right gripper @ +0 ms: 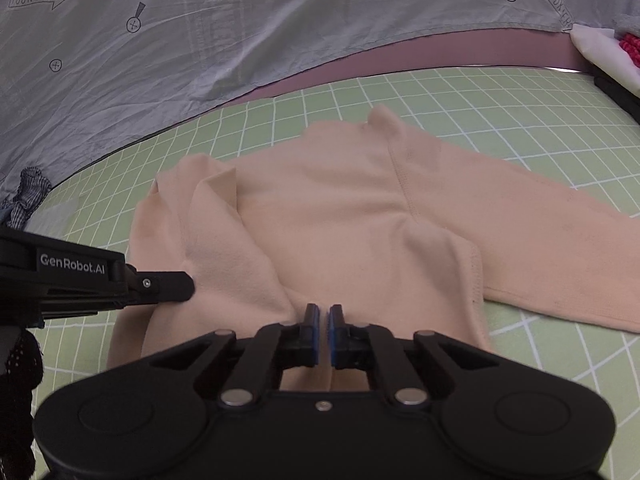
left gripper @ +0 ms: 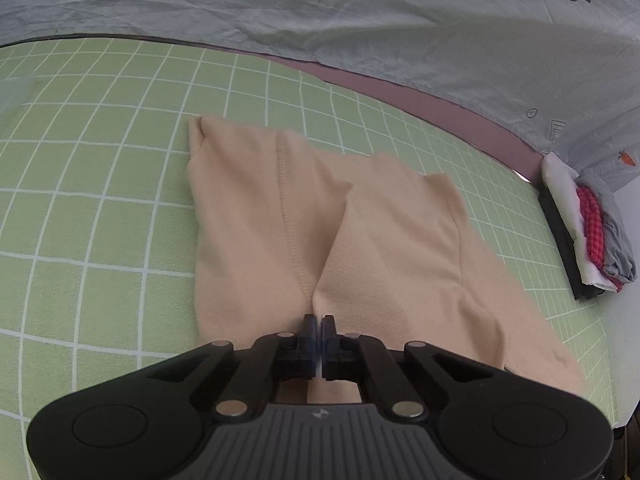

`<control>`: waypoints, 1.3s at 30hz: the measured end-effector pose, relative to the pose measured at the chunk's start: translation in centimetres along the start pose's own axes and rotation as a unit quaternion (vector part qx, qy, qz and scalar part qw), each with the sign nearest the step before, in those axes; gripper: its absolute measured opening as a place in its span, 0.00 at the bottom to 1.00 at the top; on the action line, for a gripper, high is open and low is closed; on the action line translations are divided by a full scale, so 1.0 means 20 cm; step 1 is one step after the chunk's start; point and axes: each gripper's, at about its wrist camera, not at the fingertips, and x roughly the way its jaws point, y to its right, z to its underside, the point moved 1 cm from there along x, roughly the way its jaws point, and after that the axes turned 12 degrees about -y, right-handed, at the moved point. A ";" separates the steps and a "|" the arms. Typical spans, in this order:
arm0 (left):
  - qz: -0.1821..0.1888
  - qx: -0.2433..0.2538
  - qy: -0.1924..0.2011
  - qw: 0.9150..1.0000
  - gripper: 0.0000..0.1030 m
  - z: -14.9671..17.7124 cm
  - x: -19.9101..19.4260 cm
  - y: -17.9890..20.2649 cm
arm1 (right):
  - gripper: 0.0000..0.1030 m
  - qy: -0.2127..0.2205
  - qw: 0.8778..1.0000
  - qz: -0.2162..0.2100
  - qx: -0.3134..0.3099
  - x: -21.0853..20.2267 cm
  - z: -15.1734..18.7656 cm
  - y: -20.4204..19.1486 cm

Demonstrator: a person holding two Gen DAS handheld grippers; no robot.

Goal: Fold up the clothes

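A peach garment lies spread on the green checked sheet, with a seam running down it and folds bunching toward me. My left gripper is shut on the near edge of the garment, and the cloth puckers into its jaws. In the right wrist view the same garment stretches to the right as a long leg or sleeve. My right gripper is shut on its near edge, blue pads almost touching. The left gripper reaches in from the left and holds the cloth close beside it.
A grey-white quilt with carrot prints lies along the far side, above a pink strip. A stack of folded clothes sits at the sheet's right edge. A plaid cloth shows at the far left.
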 end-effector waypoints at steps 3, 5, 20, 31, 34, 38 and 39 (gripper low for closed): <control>-0.004 -0.005 0.005 1.000 0.06 0.01 0.00 -0.01 | 0.06 -0.004 1.000 0.006 -0.008 0.00 -0.01 -0.02; -0.016 0.000 0.010 1.000 0.09 0.01 -0.03 0.01 | 0.11 -0.004 1.000 0.003 -0.002 -0.02 -0.02 -0.01; -0.121 0.005 -0.031 0.992 0.78 0.16 -0.07 0.07 | 0.80 0.061 0.989 0.120 0.054 -0.22 0.03 0.42; -0.192 0.048 -0.065 0.978 1.00 0.20 0.04 0.11 | 0.93 0.076 0.948 0.246 0.187 -0.23 0.10 1.07; -0.200 0.049 -0.064 0.976 1.00 0.21 0.06 0.12 | 0.96 0.081 0.938 0.268 0.203 -0.25 0.12 1.21; -0.201 0.050 -0.065 0.976 1.00 0.19 0.07 0.12 | 0.99 0.088 0.929 0.287 0.214 -0.26 0.14 1.35; -0.201 0.050 -0.065 0.976 1.00 0.19 0.08 0.12 | 1.00 0.090 0.927 0.291 0.217 -0.26 0.15 1.38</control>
